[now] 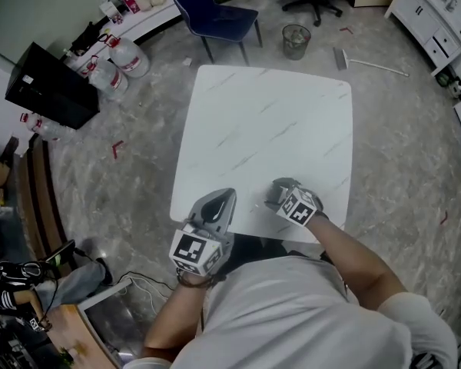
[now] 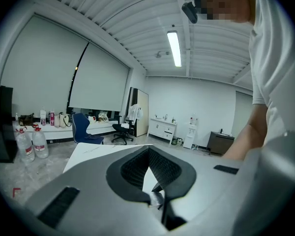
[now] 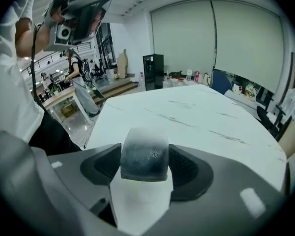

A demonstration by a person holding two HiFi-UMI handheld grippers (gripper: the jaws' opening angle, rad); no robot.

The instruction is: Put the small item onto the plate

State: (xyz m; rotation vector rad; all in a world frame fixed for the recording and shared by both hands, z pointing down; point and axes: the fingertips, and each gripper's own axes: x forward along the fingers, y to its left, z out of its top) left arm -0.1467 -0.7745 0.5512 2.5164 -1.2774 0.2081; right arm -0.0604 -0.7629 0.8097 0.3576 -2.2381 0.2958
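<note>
My right gripper (image 1: 280, 194) hovers over the near edge of the white marble table (image 1: 269, 121). In the right gripper view this gripper (image 3: 145, 149) is shut on a small dark, frosted, rounded item (image 3: 144, 163) that sits between its pads. The table (image 3: 196, 117) stretches bare beyond it. My left gripper (image 1: 221, 198) is at the near left edge, its jaws drawn together to a point. In the left gripper view it (image 2: 148, 152) looks shut, with only a thin sliver of table (image 2: 88, 154) showing through. No plate shows in any view.
Beyond the table's far edge stand a blue chair (image 1: 207, 6) and a waste bin (image 1: 296, 41). Water bottles (image 1: 119, 60) and a black cabinet (image 1: 50, 83) sit on the floor at the left. A white cabinet (image 1: 430, 14) is far right. Cables and clutter lie near left.
</note>
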